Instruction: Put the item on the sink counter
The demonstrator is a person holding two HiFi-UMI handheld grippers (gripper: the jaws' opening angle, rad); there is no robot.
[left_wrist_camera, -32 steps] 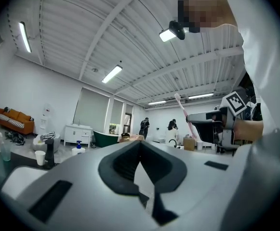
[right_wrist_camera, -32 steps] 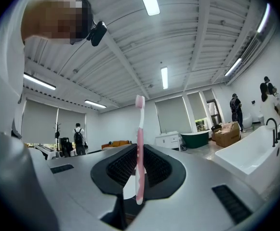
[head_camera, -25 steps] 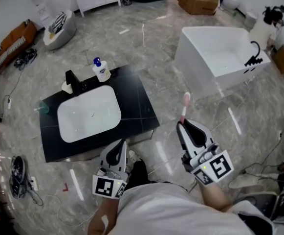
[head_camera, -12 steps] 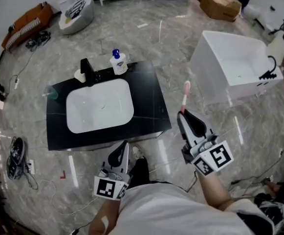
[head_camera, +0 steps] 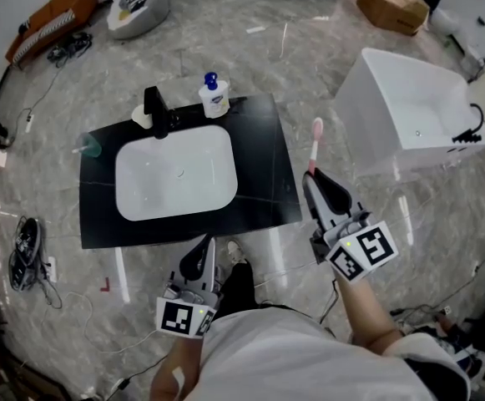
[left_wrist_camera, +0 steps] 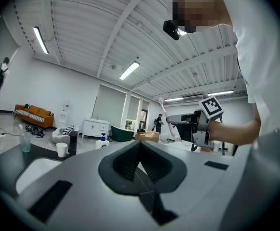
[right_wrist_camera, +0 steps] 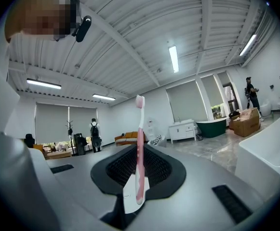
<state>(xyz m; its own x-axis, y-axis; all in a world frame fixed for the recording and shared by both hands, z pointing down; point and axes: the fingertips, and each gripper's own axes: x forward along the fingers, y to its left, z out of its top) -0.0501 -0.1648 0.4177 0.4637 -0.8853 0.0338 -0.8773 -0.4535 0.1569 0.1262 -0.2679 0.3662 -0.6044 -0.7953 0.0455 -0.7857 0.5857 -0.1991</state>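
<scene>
A pink toothbrush (head_camera: 314,147) (right_wrist_camera: 139,148) stands upright with my right gripper (head_camera: 310,176) (right_wrist_camera: 139,170) shut on its handle, bristle end up. It hangs just right of the black sink counter (head_camera: 263,161), beside that counter's right edge. The counter holds a white basin (head_camera: 175,172). My left gripper (head_camera: 199,256) (left_wrist_camera: 140,165) is shut and holds nothing, just in front of the counter's front edge. The right gripper with the toothbrush (left_wrist_camera: 163,117) also shows in the left gripper view.
On the counter's back edge stand a black tap (head_camera: 156,109), a white cup (head_camera: 140,119), a soap bottle (head_camera: 213,96) and a clear cup (head_camera: 89,145). A white bathtub (head_camera: 409,111) sits right on the marble floor. Shoes (head_camera: 23,251) lie left.
The view has shifted so the counter sits closer to both grippers. My right gripper with the toothbrush now stands close beside the counter's right edge.
</scene>
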